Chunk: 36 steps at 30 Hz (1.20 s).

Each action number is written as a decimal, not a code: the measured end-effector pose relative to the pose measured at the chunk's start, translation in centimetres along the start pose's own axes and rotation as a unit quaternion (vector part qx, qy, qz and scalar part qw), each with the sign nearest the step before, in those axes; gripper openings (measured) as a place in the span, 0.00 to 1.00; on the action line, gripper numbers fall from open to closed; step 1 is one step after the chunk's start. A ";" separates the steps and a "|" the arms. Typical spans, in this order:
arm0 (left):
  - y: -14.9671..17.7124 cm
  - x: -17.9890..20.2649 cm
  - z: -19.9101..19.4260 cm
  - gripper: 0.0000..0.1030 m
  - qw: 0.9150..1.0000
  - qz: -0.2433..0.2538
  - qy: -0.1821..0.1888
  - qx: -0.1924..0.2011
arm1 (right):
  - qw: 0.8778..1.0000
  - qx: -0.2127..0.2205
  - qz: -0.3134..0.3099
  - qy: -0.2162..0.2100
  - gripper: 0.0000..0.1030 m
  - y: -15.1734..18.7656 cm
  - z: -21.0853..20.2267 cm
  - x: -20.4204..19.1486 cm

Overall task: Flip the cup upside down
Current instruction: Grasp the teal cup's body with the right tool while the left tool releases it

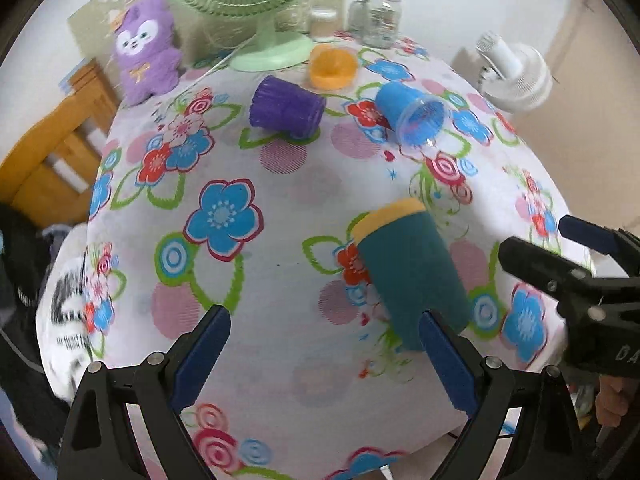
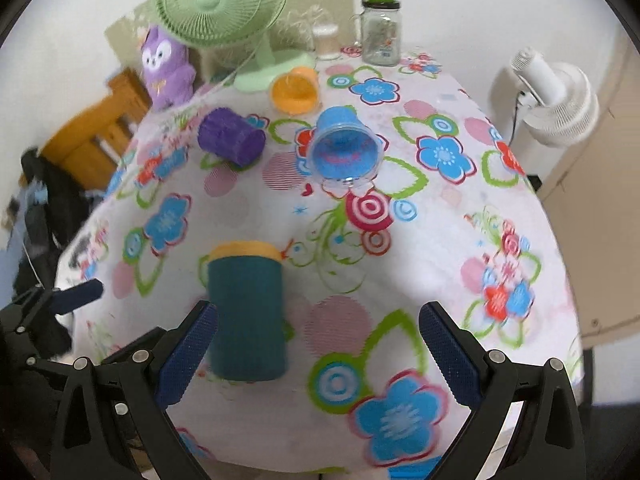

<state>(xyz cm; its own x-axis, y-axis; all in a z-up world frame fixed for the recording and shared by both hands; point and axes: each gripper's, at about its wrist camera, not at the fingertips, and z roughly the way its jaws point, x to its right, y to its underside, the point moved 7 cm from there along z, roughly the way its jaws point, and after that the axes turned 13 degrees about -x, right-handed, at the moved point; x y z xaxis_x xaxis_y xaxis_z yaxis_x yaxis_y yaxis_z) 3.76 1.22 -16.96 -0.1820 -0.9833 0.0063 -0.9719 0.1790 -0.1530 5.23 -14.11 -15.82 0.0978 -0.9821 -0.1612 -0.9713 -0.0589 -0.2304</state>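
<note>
A teal cup with a yellow end (image 1: 412, 268) lies on its side on the flowered tablecloth, yellow end pointing away; it also shows in the right wrist view (image 2: 246, 312). My left gripper (image 1: 324, 356) is open and empty, its right finger just in front of the cup's near end. My right gripper (image 2: 318, 354) is open and empty, with the cup just beyond its left finger (image 2: 188, 356). The right gripper also shows at the right of the left wrist view (image 1: 568, 256). Further back lie a blue cup (image 2: 344, 148), a purple cup (image 2: 232, 136) and an orange cup (image 2: 296, 90), all on their sides.
At the table's far edge stand a green desk fan (image 2: 224, 4), a purple plush toy (image 2: 166, 68), a glass jar with a green lid (image 2: 380, 28) and a small glass (image 2: 326, 42). A white fan (image 2: 560, 96) stands beyond the right edge, a wooden chair (image 2: 96, 128) at the left.
</note>
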 end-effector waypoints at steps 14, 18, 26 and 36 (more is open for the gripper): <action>1.6 -0.2 0.8 0.94 0.991 0.130 0.023 -0.009 | 0.995 0.077 0.019 0.058 0.99 4.1 -0.4 -3.0; 1.9 0.0 2.3 0.94 0.987 0.158 0.019 -0.017 | 0.995 0.079 0.032 0.052 0.98 4.8 1.2 -2.7; 2.6 0.1 5.1 0.94 0.979 0.200 0.019 -0.015 | 0.991 0.128 0.021 0.022 0.96 6.3 4.0 -2.6; 3.4 -0.4 6.4 0.94 0.967 0.253 -0.012 -0.005 | 0.980 0.191 -0.036 0.037 0.89 6.3 5.8 -4.8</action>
<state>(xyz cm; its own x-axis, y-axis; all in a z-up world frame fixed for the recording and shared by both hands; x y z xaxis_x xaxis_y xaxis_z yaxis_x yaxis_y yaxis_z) 1.48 2.01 -23.85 -0.6315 -0.7701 -0.0898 -0.7607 0.6378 -0.1203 -0.11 -8.72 -22.04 0.1322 -0.9892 -0.0641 -0.8093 -0.0704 -0.5832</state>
